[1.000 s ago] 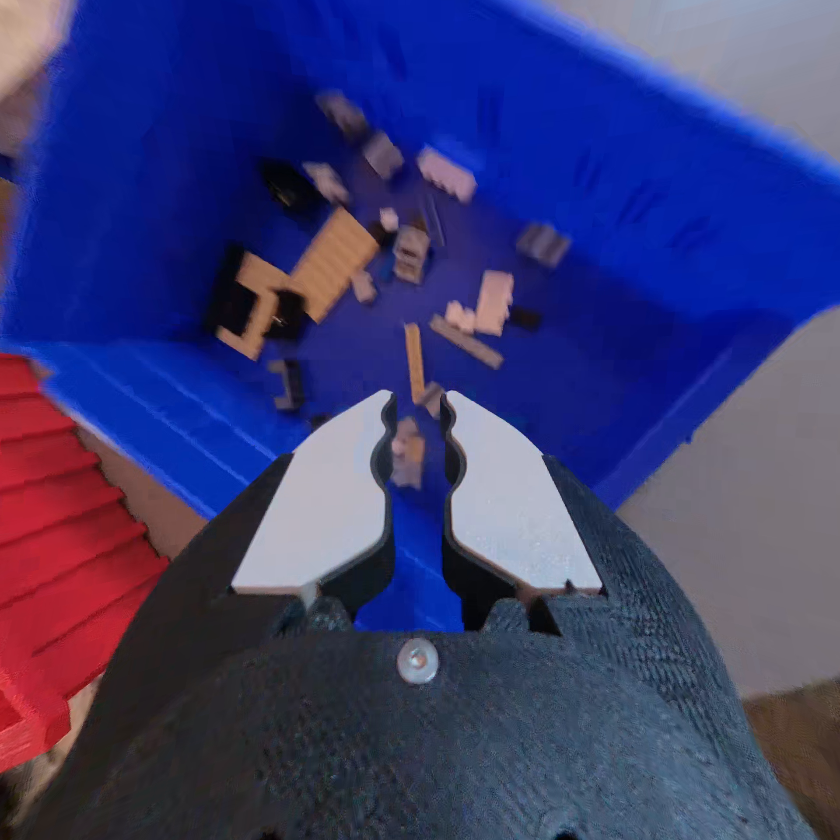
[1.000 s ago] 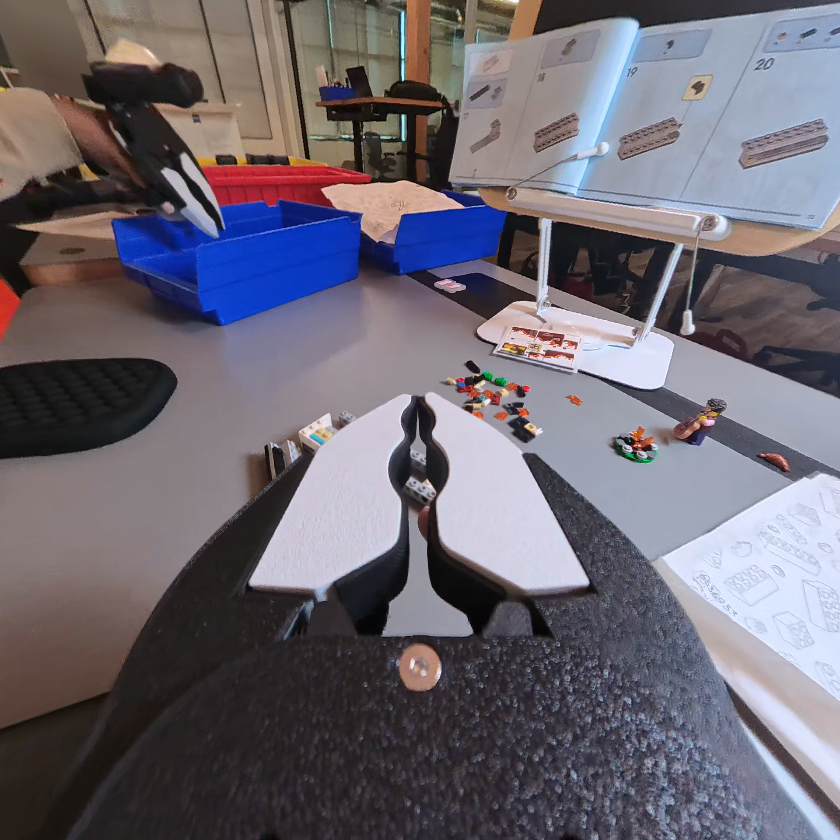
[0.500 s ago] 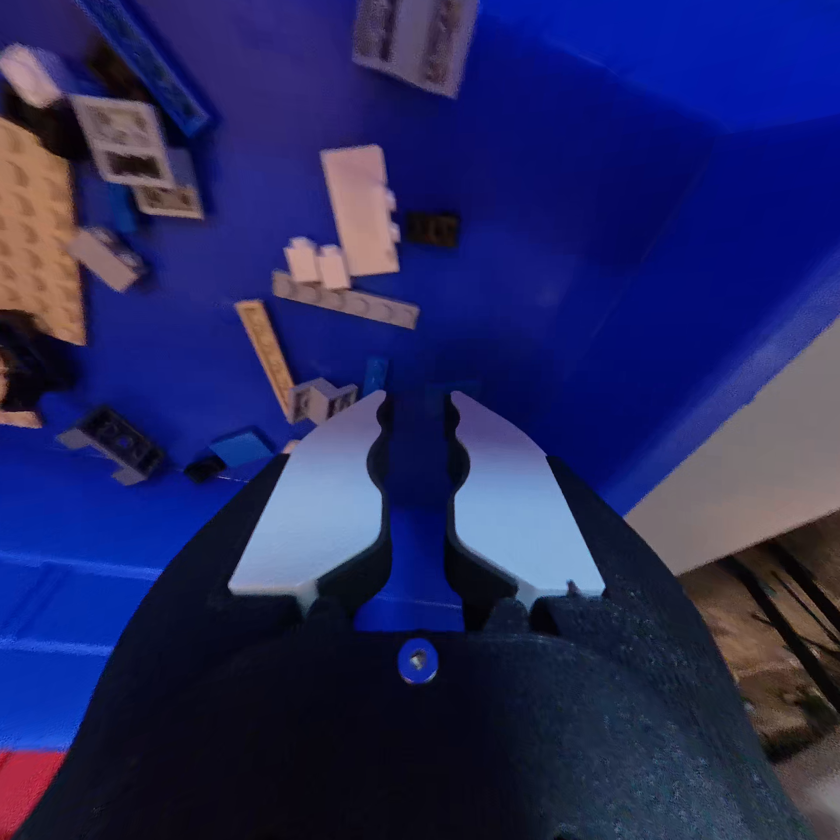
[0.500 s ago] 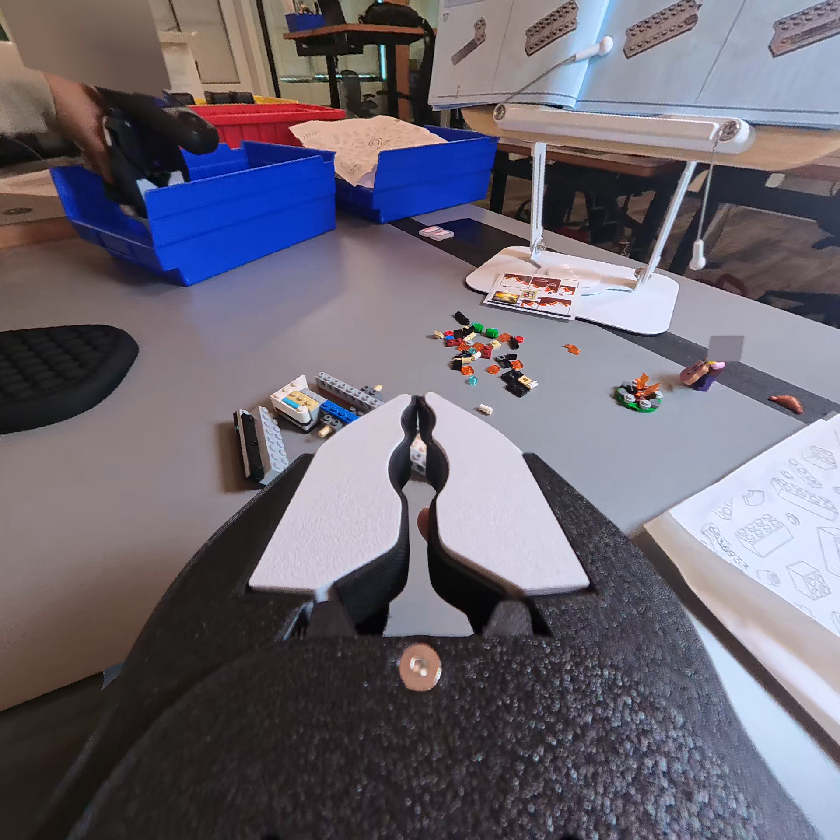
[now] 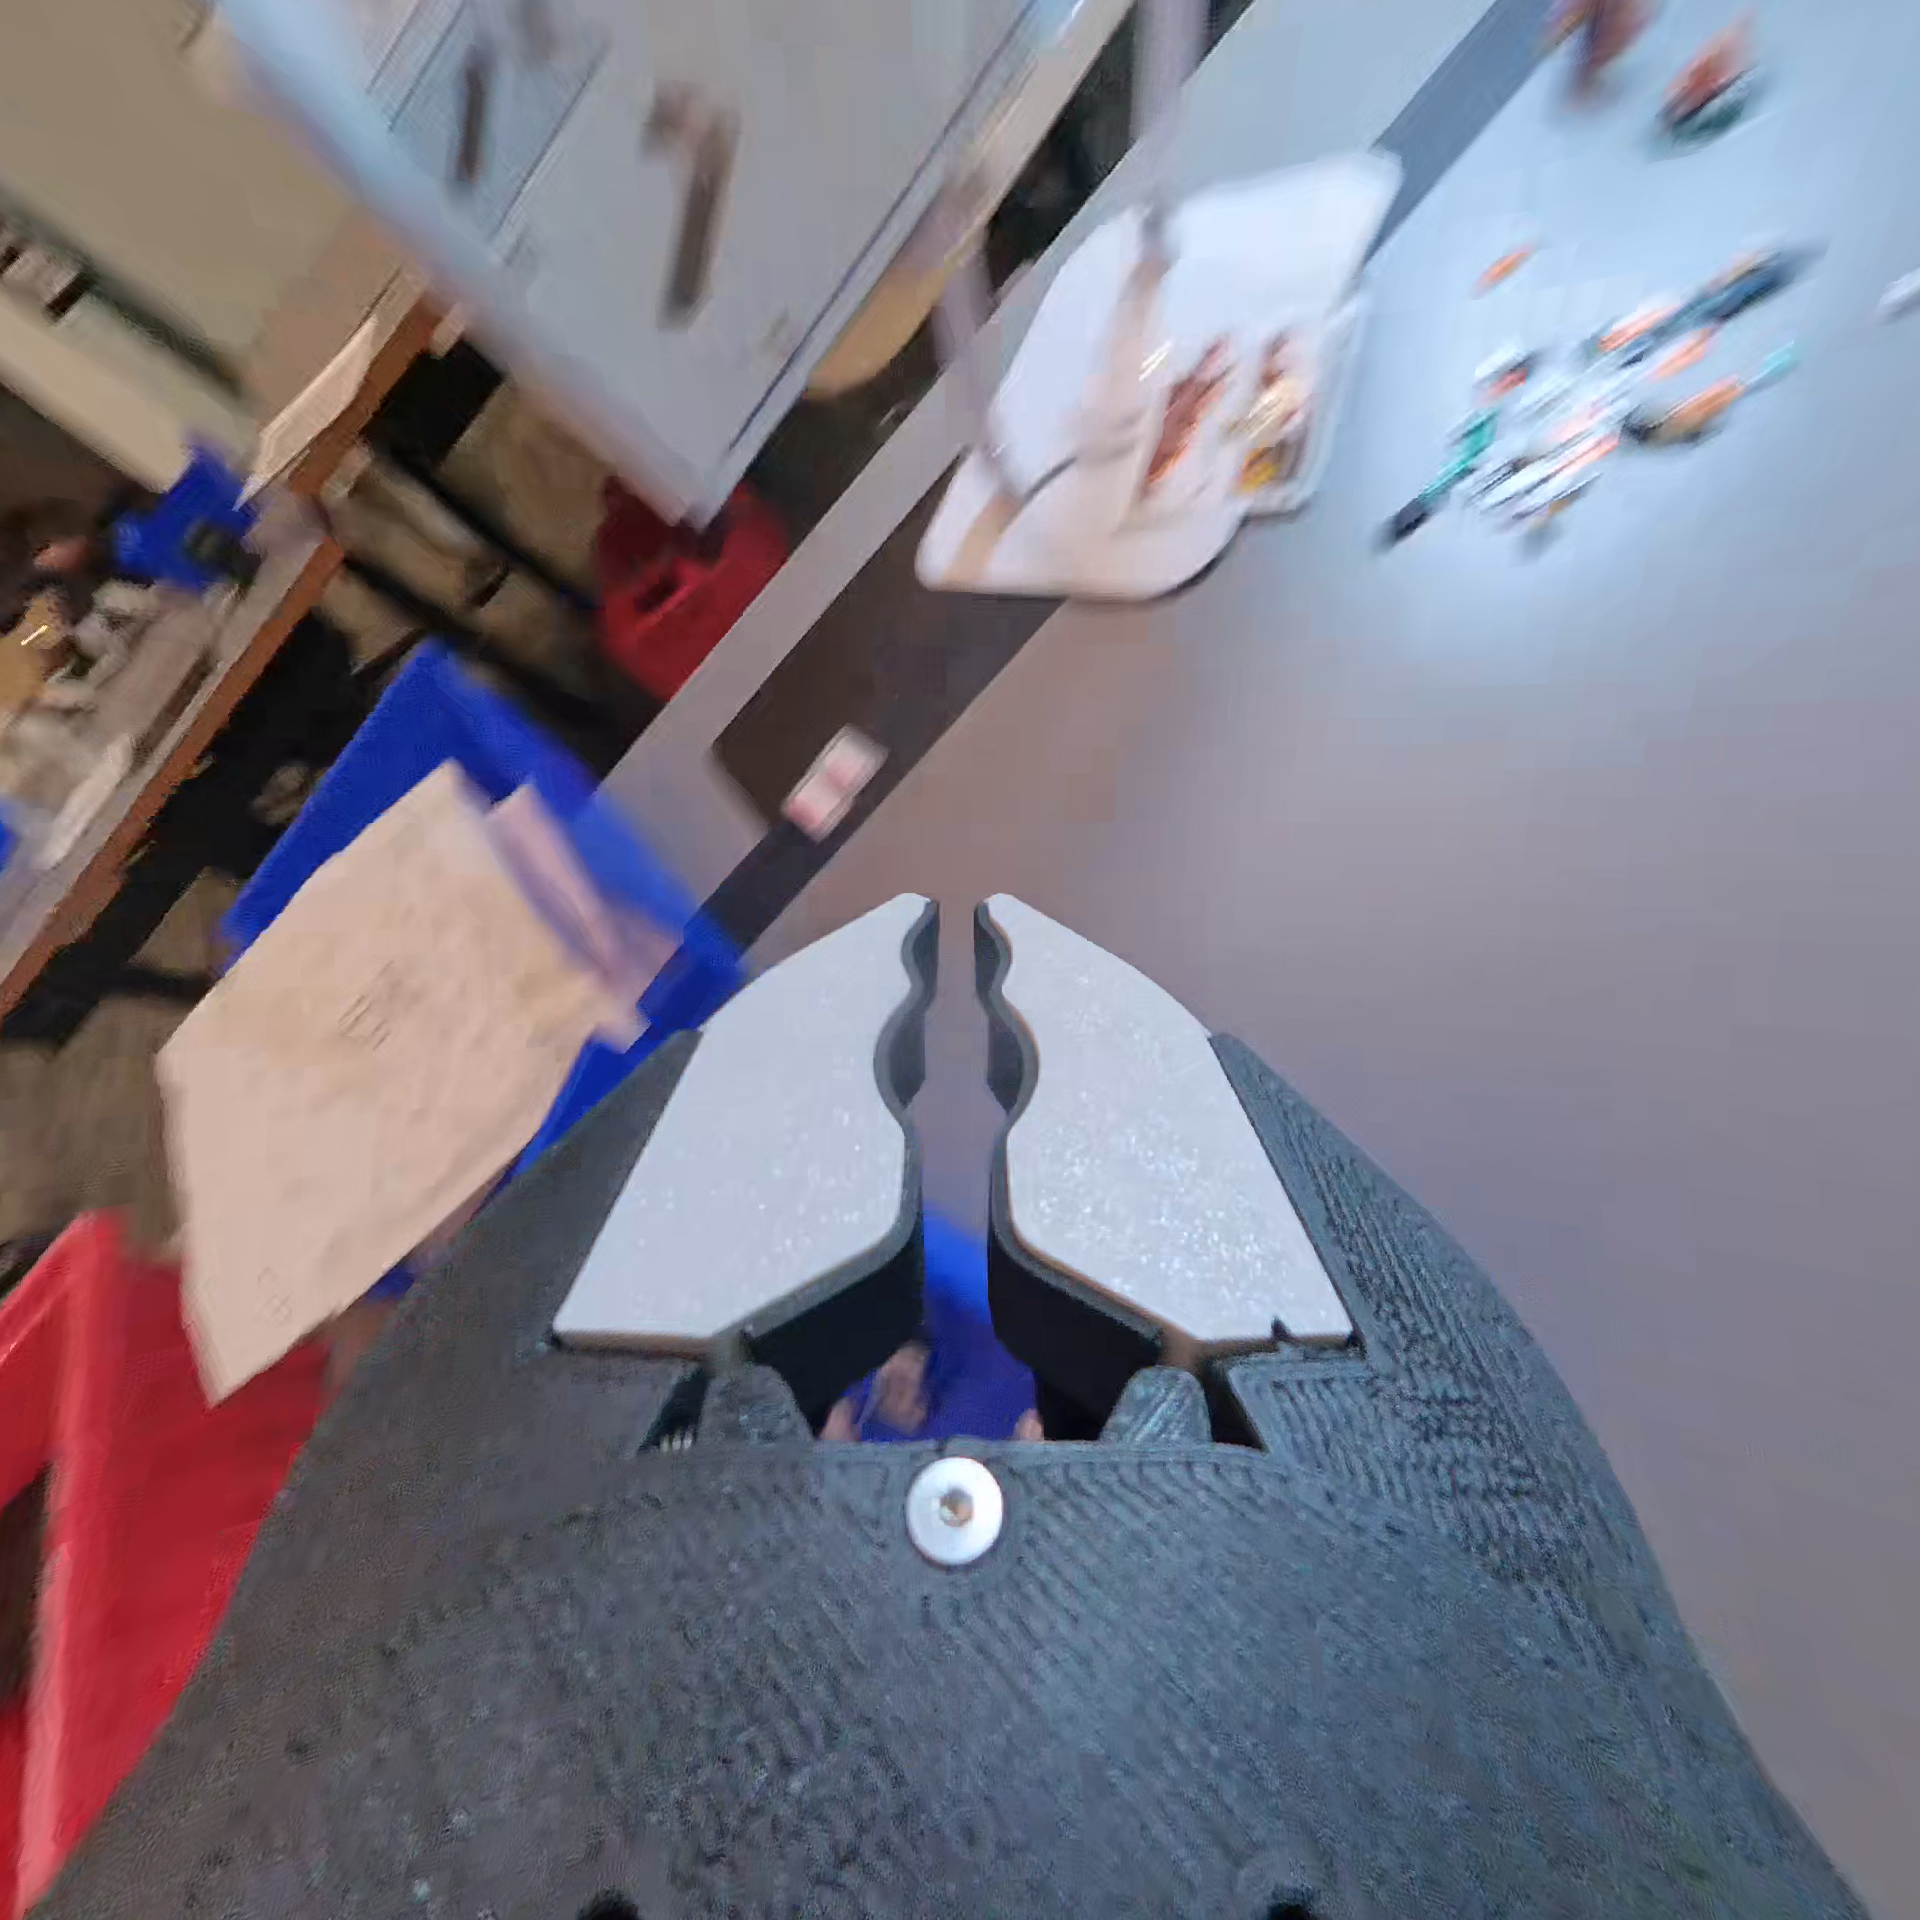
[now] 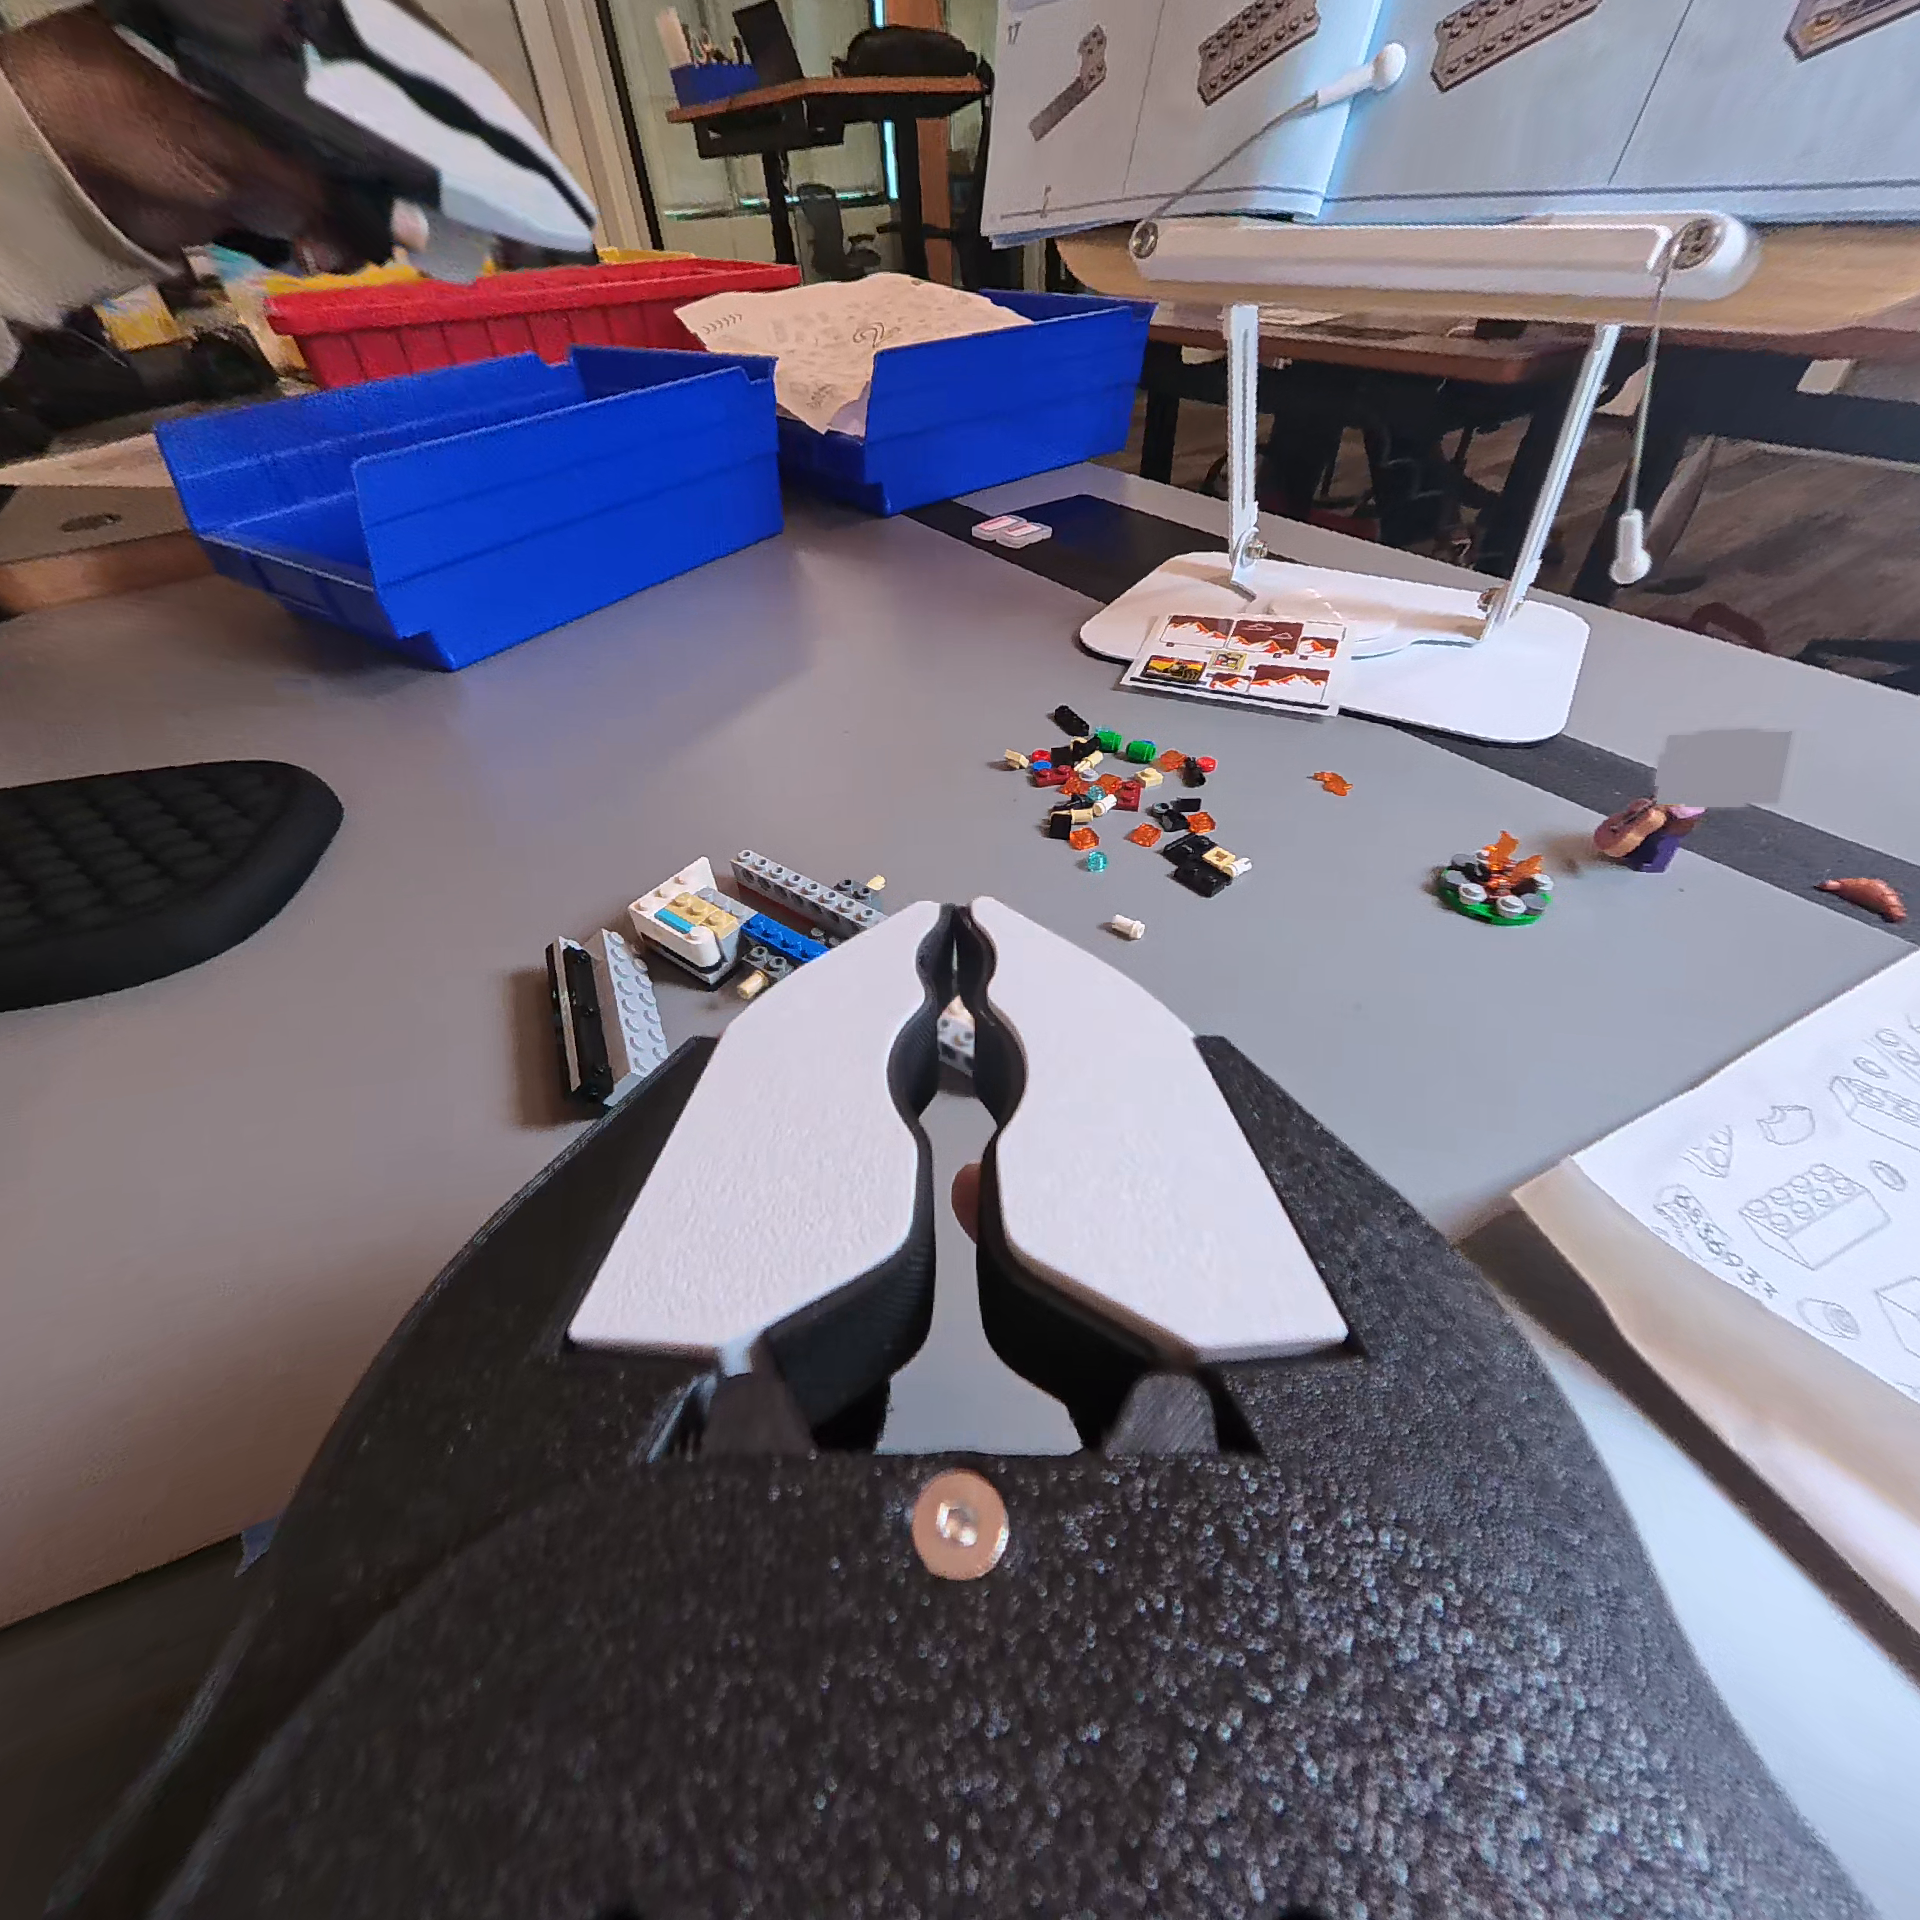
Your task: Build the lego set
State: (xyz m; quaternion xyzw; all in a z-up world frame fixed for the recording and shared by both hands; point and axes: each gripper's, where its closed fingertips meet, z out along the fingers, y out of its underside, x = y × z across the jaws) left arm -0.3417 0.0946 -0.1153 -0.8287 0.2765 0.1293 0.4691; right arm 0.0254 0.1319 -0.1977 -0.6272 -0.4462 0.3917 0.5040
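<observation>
Left gripper (image 5: 956, 914) blurred above blue bin (image 6: 488, 488), fingers slightly parted, nothing visibly held. Right gripper (image 6: 961, 920) fingers closed, empty, parked over partial build (image 6: 717, 920) on surface (image 6: 727, 665), likely awaiting a part.

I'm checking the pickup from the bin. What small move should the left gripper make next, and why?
Probably carry the left gripper toward the partial build on the table. It is raised above the blue bin, its fingers nearly closed; whether they hold a piece is unclear.
</observation>
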